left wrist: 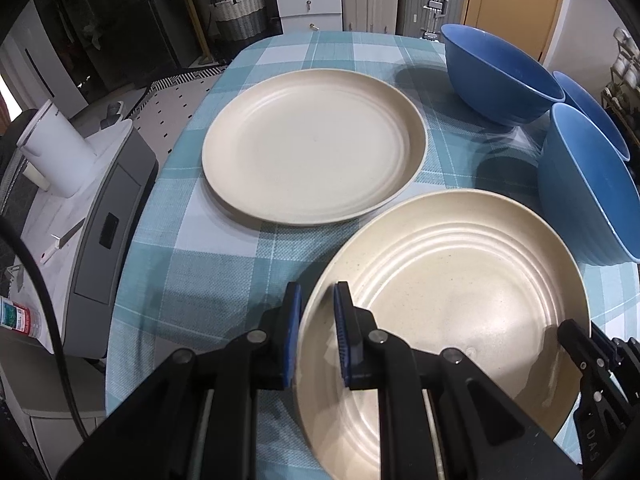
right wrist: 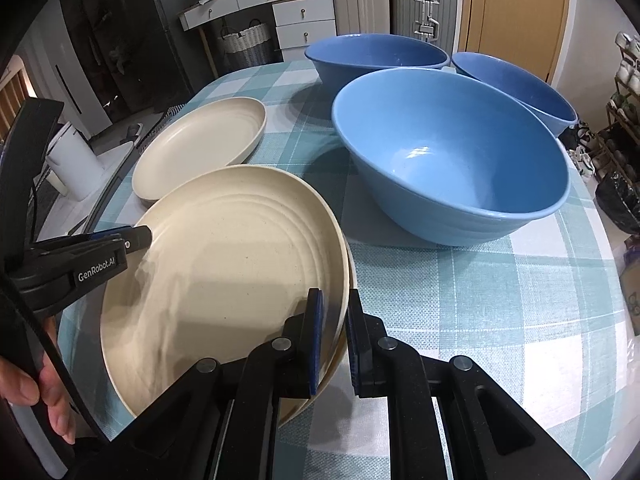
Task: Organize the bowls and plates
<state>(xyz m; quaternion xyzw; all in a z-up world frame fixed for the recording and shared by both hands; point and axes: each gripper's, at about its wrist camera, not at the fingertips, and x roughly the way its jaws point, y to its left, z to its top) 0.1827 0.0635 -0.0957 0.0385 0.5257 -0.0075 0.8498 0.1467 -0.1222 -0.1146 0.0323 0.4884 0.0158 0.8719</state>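
On the near right of the left wrist view, a cream speckled plate (left wrist: pixel 448 300) with raised concentric rings sits tilted, its left rim between the blue ribbed pads of the left hand-held gripper (left wrist: pixel 316 332), whose jaws stand narrow around that rim; whether the pads actually press it I cannot tell. Farther off lies a second cream plate (left wrist: pixel 314 146), round, matte and flat on the bench (left wrist: pixel 208 248), which wears a woven teal-and-white check cloth. Three smooth blue bowls crowd the right: a far bowl (left wrist: pixel 500 76), a near bowl (left wrist: pixel 588 184) and a third bowl (left wrist: pixel 592 112) between and behind them.

In the right wrist view, the right hand-held gripper (right wrist: pixel 332 336) straddles the right rim of the ringed plate (right wrist: pixel 224 280), jaws narrow around it with a slight gap showing on the outer side. Another cream rim peeks out just beneath that plate. The left gripper (right wrist: pixel 136 236) meets the plate's left rim. The flat plate (right wrist: pixel 200 144) lies far left; the glossy large bowl (right wrist: pixel 448 152) stands right of it, two more bowls (right wrist: pixel 376 56) (right wrist: pixel 516 84) behind.
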